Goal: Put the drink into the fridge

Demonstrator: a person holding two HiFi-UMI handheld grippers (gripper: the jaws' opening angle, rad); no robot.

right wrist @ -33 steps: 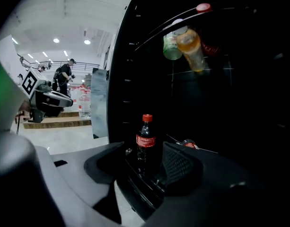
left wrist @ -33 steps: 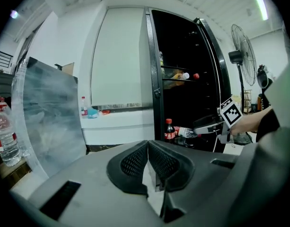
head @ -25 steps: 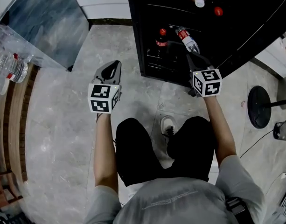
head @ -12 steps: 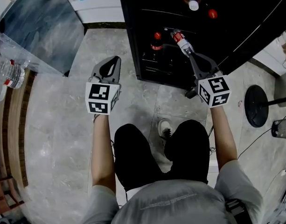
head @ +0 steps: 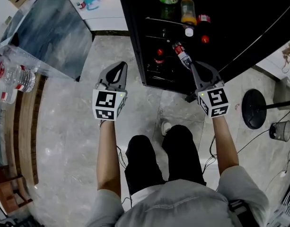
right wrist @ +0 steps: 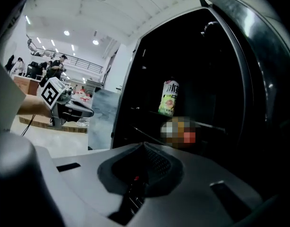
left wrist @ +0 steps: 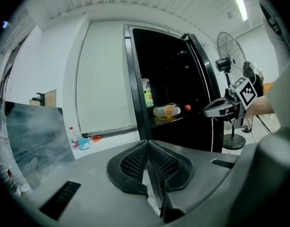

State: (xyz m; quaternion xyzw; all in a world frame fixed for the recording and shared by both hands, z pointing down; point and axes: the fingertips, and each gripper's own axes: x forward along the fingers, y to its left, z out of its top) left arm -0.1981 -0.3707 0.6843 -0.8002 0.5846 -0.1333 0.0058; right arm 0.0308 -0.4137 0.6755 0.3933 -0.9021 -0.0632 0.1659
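Note:
The black fridge stands open ahead. My right gripper is shut on a drink bottle with a red cap and label, and holds it at the fridge's open front, neck pointing in. In the right gripper view the dark bottle lies between the jaws of the gripper. A green drink stands on a shelf beyond. An orange bottle lies on that shelf, and a cola bottle stands lower. My left gripper is shut and empty, left of the fridge.
Clear water bottles lie on a wooden table at the far left. A grey slab leans at the upper left. A fan's round base and cables sit on the floor to the right. The person's legs are below.
The right gripper has carried the bottle up and deeper toward the fridge shelves. The view has risen, showing more upper shelf. The left gripper has shifted slightly up and right.

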